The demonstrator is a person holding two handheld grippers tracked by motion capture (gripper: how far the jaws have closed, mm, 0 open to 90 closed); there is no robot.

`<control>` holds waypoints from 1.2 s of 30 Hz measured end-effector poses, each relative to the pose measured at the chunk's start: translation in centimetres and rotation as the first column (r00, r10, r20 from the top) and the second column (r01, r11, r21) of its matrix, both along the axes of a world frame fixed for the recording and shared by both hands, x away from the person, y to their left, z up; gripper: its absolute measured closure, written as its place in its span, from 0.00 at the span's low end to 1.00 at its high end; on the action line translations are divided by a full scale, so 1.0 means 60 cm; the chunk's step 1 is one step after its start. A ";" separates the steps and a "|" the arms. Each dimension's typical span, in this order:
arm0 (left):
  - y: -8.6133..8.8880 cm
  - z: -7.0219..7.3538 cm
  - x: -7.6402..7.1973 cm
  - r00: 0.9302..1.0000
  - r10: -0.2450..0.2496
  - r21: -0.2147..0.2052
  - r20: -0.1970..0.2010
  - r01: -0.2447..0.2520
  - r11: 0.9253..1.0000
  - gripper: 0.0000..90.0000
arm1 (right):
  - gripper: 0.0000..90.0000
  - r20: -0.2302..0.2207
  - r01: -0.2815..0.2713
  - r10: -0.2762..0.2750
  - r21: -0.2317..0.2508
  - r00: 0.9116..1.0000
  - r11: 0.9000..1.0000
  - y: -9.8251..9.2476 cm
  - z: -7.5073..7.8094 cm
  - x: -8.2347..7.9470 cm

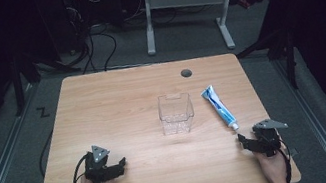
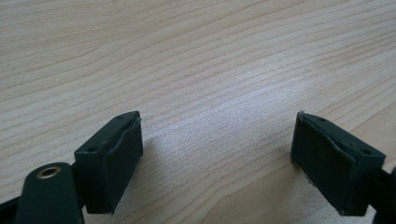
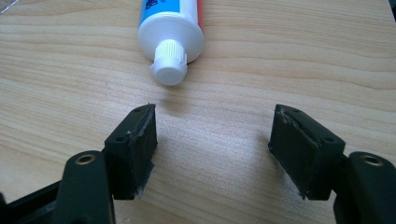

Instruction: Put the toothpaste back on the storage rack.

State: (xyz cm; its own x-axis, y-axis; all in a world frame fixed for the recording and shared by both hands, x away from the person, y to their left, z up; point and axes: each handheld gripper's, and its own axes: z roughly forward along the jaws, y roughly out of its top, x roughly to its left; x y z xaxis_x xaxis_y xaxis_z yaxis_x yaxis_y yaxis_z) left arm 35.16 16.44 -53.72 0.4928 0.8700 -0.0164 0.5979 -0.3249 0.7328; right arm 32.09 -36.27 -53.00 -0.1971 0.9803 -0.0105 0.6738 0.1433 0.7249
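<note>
While both claws rest low over the wooden table (image 1: pixel 117 104), each one is released, with bare wood between its pads. The right gripper (image 3: pixel 212 140) has its jaws spread wide, and the toothpaste tube (image 3: pixel 170 32) lies just ahead of them, its white cap turned toward the gap but not touching either pad. Seen from above, that tube sits slanted near the table's right edge, just beside a clear plastic box (image 1: pixel 175 113) at the middle. The left gripper (image 2: pixel 217 154) is well apart from both, near the front left.
</note>
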 end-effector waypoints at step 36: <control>0.001 0.000 0.000 1.000 0.000 0.001 -0.001 0.000 1.000 0.19 | 0.52 0.053 -0.007 0.006 0.009 0.999 1.000 0.007 0.027 -0.040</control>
State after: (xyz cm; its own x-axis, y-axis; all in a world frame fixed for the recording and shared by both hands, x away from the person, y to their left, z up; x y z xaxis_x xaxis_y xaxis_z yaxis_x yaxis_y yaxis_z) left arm 35.17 16.48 -53.69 0.4926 0.8701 -0.0160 0.5989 -0.3256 0.7317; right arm 29.67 -35.85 -51.40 -0.2031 0.9791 -0.0119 0.6337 0.1407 0.7607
